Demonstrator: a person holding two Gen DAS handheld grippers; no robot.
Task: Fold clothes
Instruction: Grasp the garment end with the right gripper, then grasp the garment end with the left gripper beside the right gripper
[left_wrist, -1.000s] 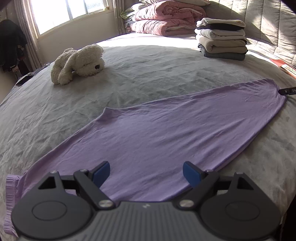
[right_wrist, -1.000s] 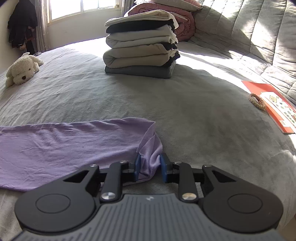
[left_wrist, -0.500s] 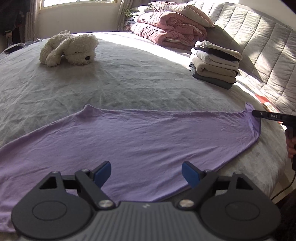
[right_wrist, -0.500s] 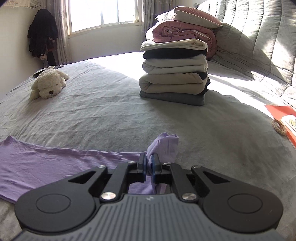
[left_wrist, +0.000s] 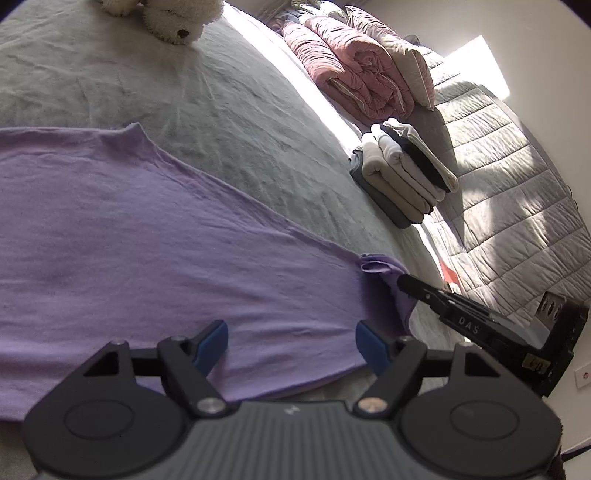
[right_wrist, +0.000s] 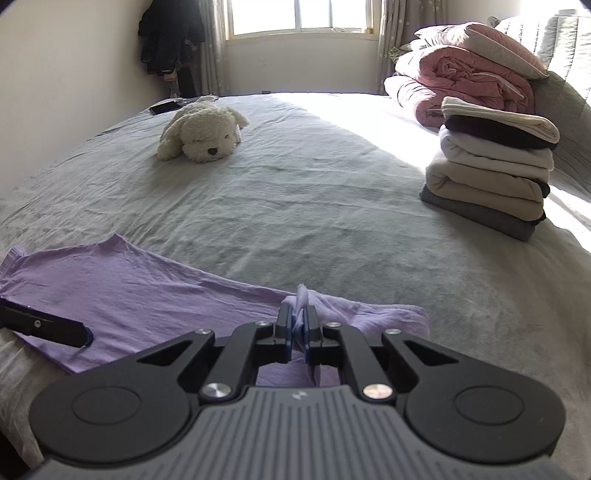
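The wide grey-sheeted bed fills the scene, and across its near edge lies the thin lilac knit garment, spread mostly flat in a single long layer, one pointed corner reaching toward the far side. Far right sits the stack of folded cream, black and grey clothes, with the rolled pink quilts behind it. Far left, the fluffy white toy dog lies flat.

The lilac cloth looks light, limp and stretchy, by my reading: it creases softly, sags wherever it is lifted, and will not hold a shape alone. Nothing fragile here, little slip against the sheet.

The right claw is pinched tight on a small bunched tuft at the garment's right end, fabric poking up between the blue pads. The left claw hovers spread wide over the near hem, holding nothing.

For a hold, I would judge a corner or hem edge best, pinching both layers if doubled, since a mid-panel grab just drags a tent of slack cloth.
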